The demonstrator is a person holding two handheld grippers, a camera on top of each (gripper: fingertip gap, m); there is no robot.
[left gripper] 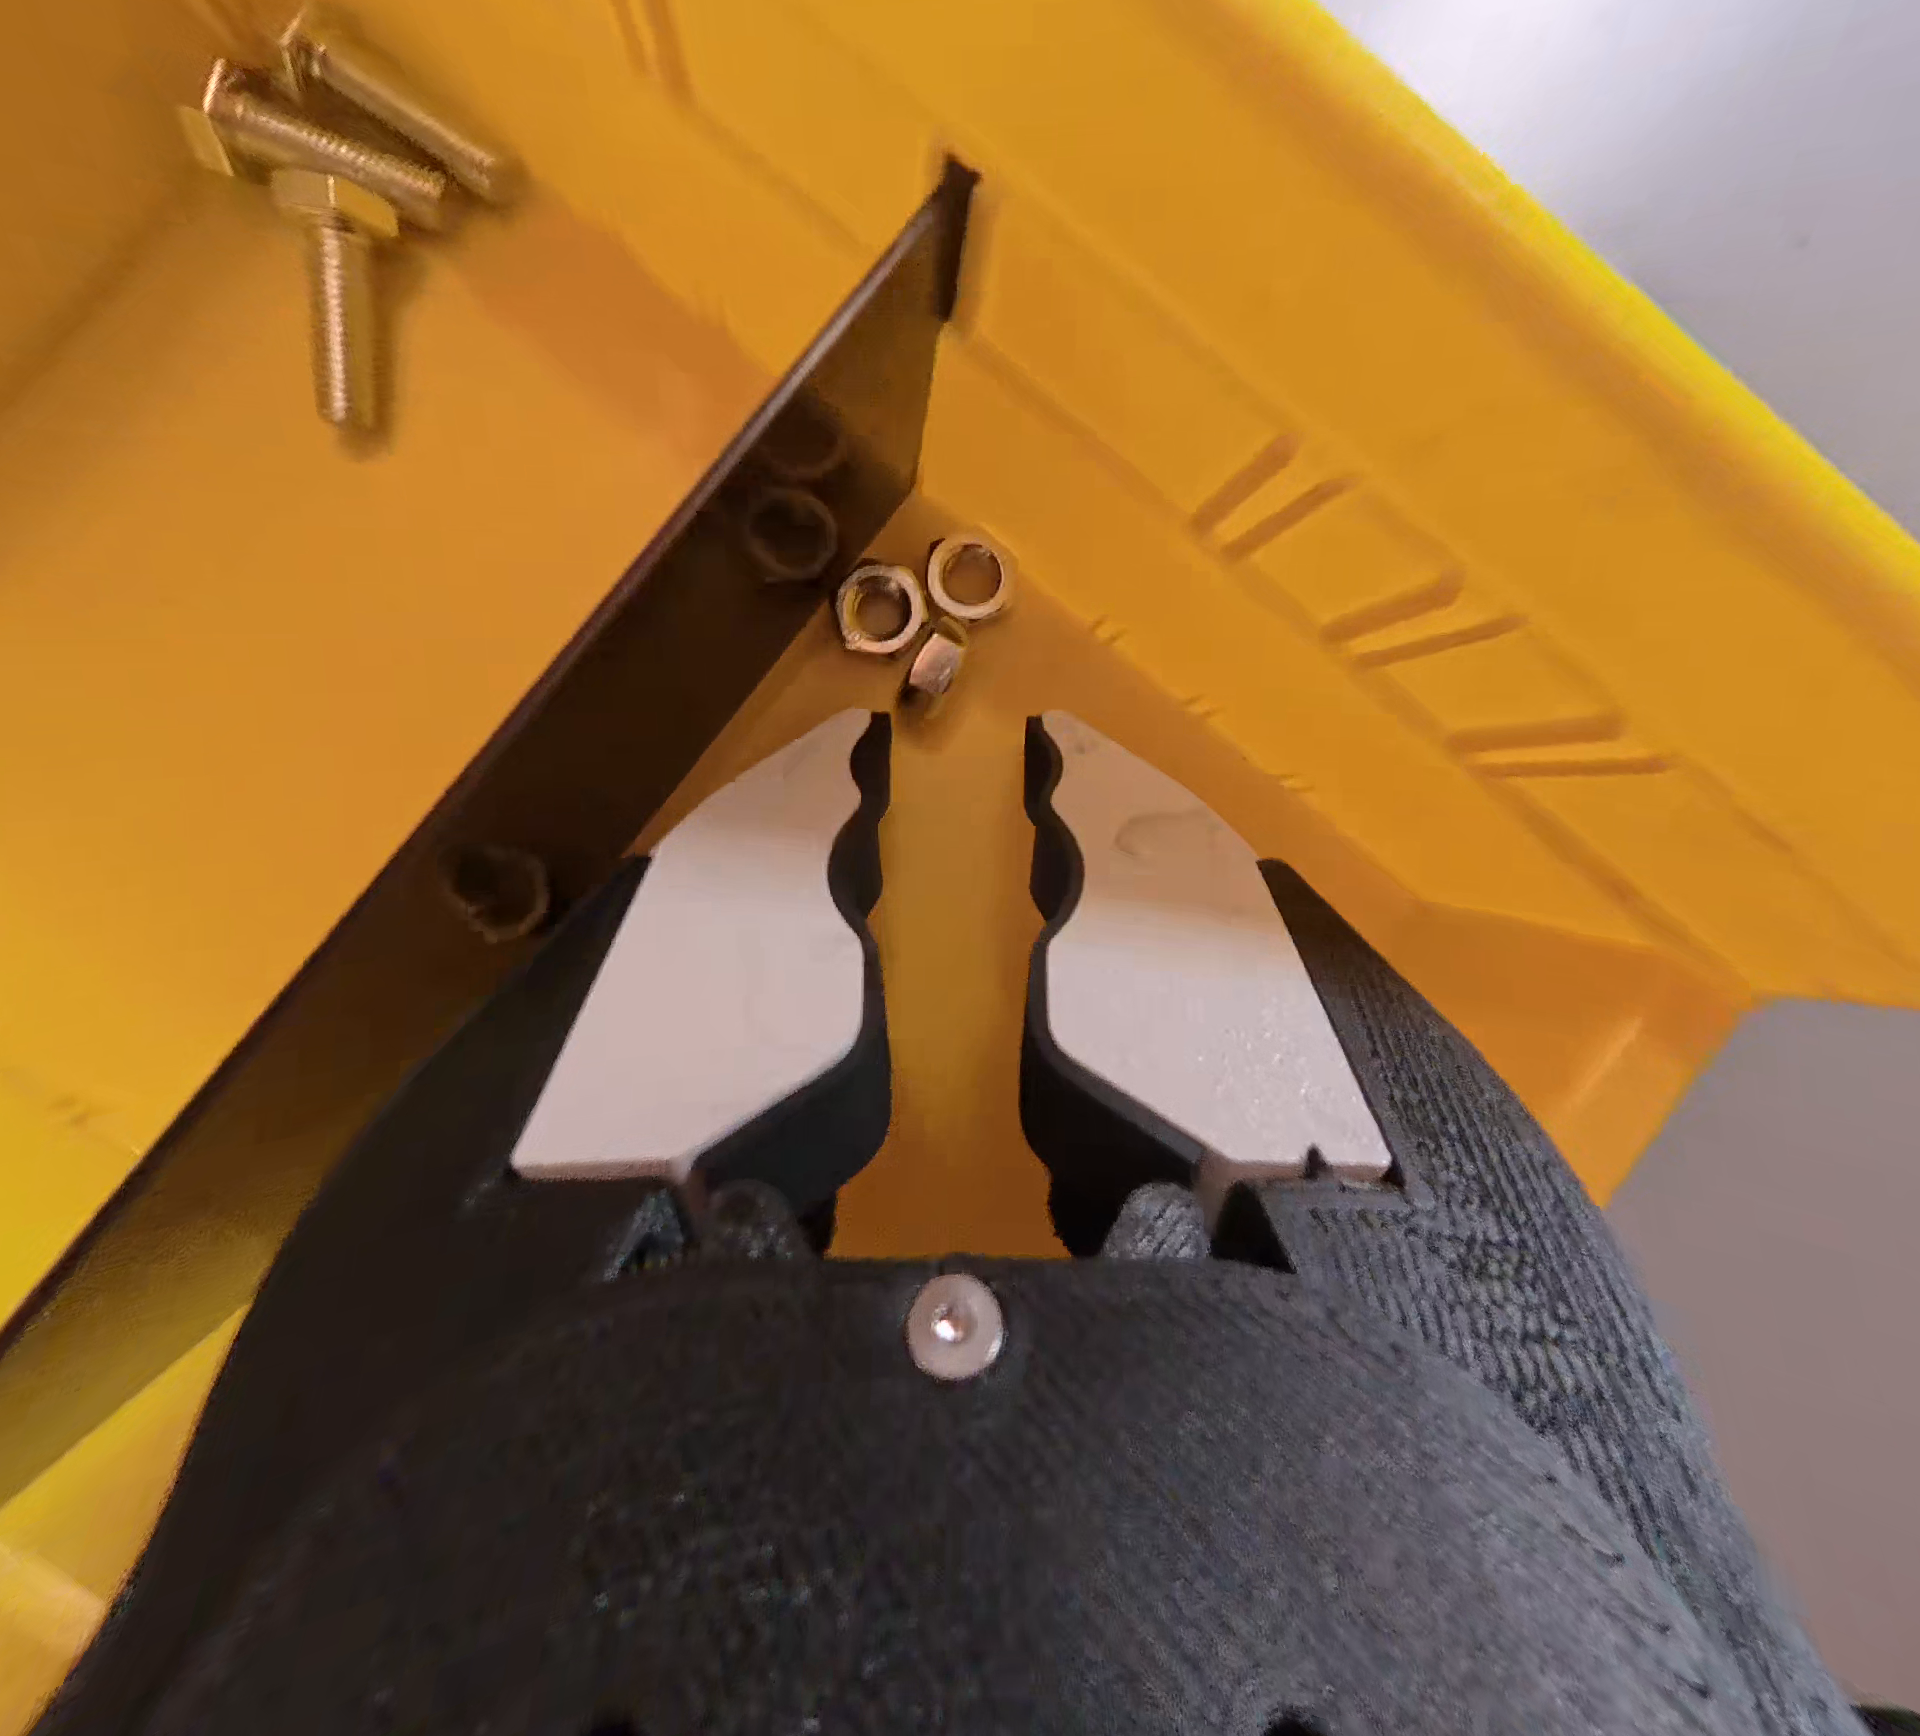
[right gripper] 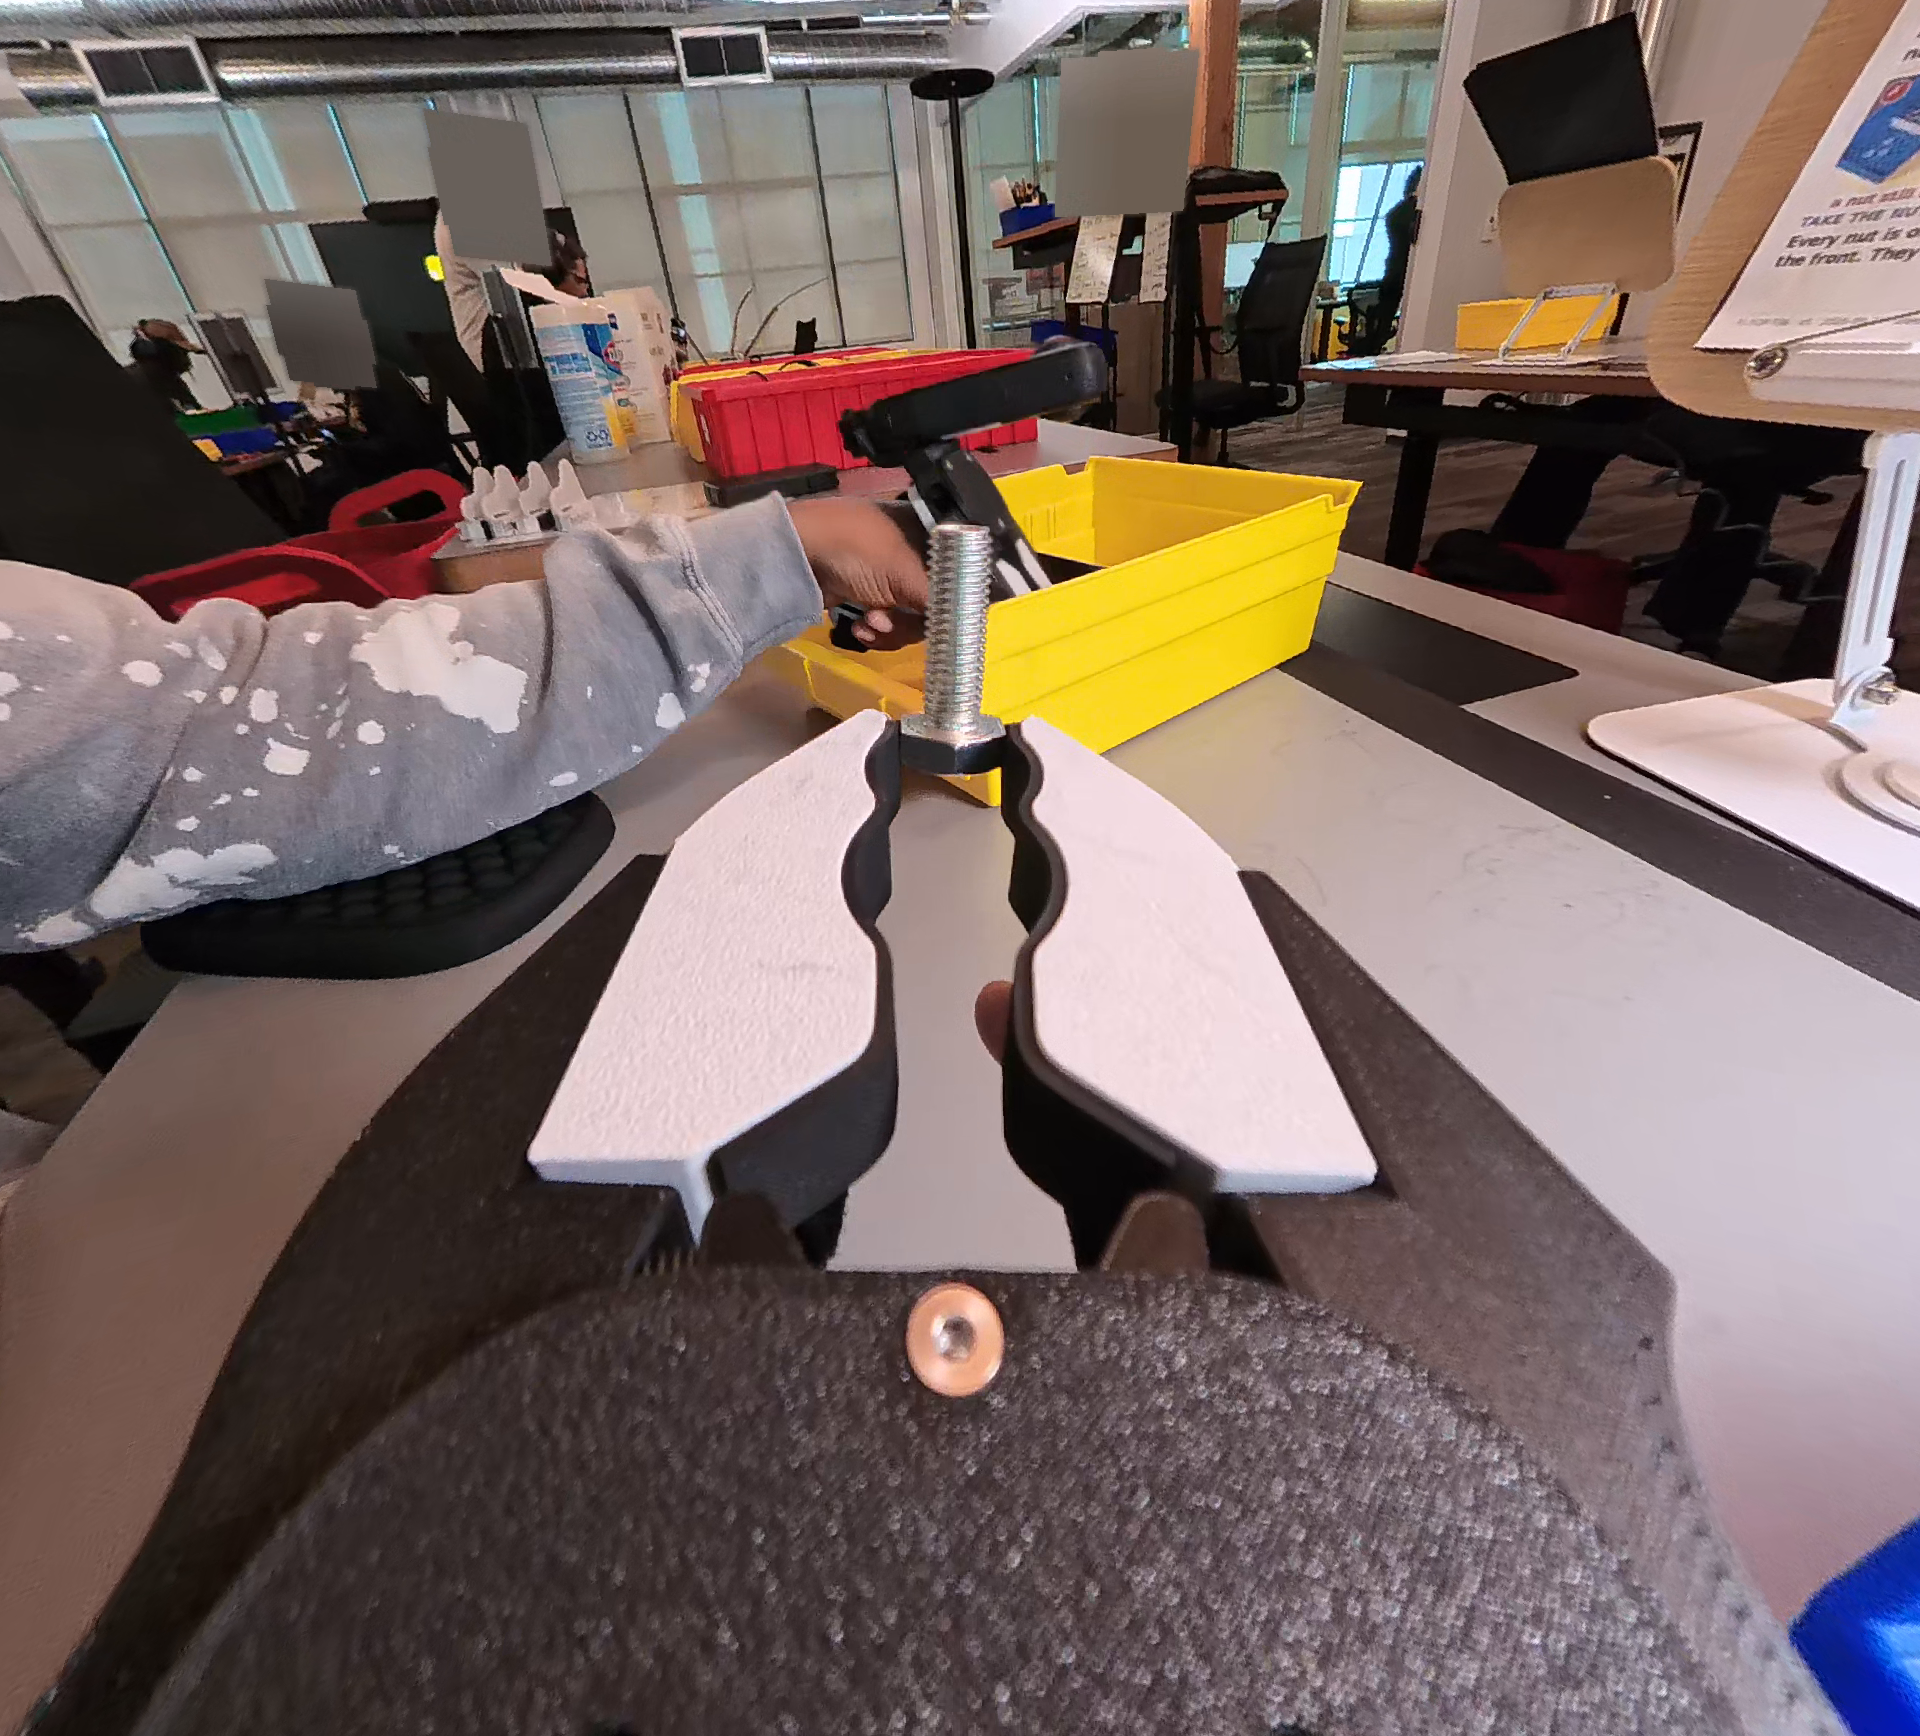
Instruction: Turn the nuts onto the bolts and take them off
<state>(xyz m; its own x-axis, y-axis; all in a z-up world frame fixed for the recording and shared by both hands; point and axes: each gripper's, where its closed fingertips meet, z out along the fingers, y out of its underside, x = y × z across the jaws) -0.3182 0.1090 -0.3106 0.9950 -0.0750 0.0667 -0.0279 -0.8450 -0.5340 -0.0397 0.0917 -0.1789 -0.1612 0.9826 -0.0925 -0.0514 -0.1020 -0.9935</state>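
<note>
In the left wrist view, my left gripper is open and empty inside a yellow bin, its tips just short of three loose nuts lying in the corner beside a black divider. Three bolts lie piled in the compartment across the divider. In the right wrist view, my right gripper is shut on the head of a silver bolt, held upright with the thread up, above the grey table in front of the yellow bin. The left gripper shows there reaching into the bin.
A person's grey spotted sleeve crosses the table over a black wrist rest. A white stand base with a wooden board sits at the right. Red bins stand behind the yellow one.
</note>
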